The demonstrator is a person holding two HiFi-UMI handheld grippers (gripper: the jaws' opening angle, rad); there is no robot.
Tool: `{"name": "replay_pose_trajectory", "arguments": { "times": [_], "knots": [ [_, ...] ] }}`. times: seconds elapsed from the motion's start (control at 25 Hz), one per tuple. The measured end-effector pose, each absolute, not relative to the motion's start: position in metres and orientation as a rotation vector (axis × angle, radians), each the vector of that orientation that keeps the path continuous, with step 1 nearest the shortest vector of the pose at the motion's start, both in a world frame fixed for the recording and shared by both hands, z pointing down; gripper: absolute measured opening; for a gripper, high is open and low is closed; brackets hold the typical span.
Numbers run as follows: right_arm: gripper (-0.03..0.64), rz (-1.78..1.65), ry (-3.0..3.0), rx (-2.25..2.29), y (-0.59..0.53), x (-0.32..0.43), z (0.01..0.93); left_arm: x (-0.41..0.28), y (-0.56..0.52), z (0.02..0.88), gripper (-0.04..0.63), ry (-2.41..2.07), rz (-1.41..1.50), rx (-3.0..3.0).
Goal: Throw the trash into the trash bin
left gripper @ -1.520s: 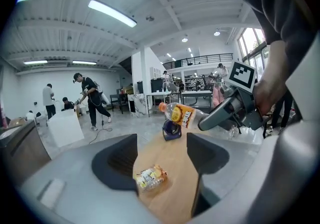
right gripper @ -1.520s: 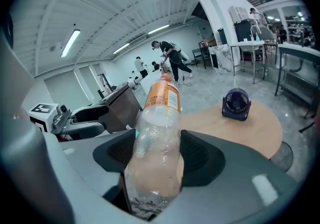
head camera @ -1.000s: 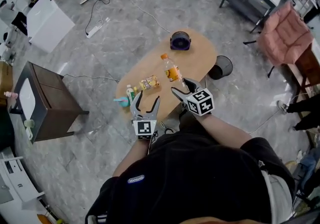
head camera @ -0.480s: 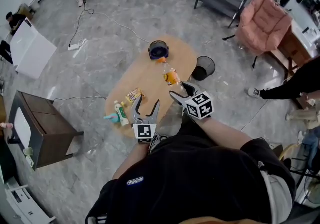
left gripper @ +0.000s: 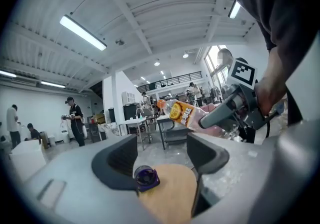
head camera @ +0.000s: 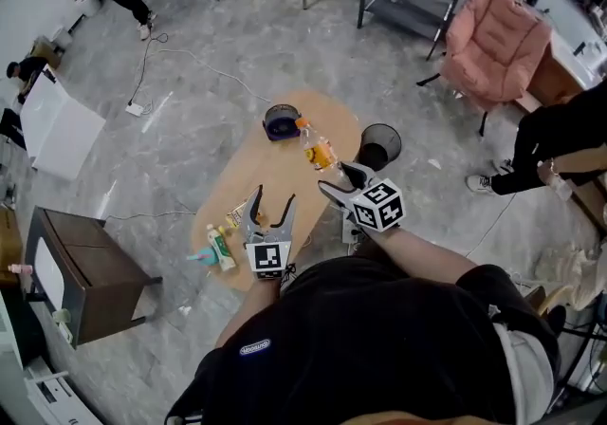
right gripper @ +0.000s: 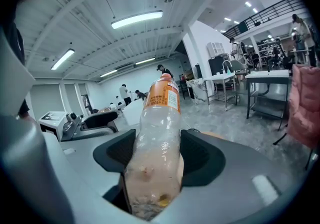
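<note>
Two arms are stretching forward over the wooden table (head camera: 248, 188). The right gripper (head camera: 340, 178) is clamping the base of the bottle (head camera: 317, 149), holding it tilted up and forward, near the black mesh trash bin (head camera: 380, 140) on the floor; the bin's contents are unclear. The left gripper (head camera: 272, 199) is hovering with jaws apart and empty.
</note>
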State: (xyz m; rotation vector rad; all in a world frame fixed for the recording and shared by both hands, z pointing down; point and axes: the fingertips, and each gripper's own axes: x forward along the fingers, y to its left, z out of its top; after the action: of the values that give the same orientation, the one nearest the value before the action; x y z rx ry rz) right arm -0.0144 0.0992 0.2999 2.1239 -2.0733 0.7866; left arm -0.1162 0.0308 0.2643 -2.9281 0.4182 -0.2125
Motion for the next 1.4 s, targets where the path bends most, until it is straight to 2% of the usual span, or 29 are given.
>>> {"name": "replay_pose_trajectory", "arguments": {
  "times": [0.56,0.96,1.4],
  "knots": [
    [0.305,0.891,-1.917,2.322,0.162,0.158,0.331,0.069,0.081,0.289,0.322,0.137,-0.273,-2.929],
    [0.305,1.015,-1.767,2.44,0.205,0.249,0.361,0.162,0.114,0.32,0.322,-0.057,-0.388,-2.933],
    [0.305,1.182,-1.701,2.367,0.23,0.347,0.417,0.277,0.131,0.351,0.322,-0.103,-0.507,-2.932]
  ]
}}
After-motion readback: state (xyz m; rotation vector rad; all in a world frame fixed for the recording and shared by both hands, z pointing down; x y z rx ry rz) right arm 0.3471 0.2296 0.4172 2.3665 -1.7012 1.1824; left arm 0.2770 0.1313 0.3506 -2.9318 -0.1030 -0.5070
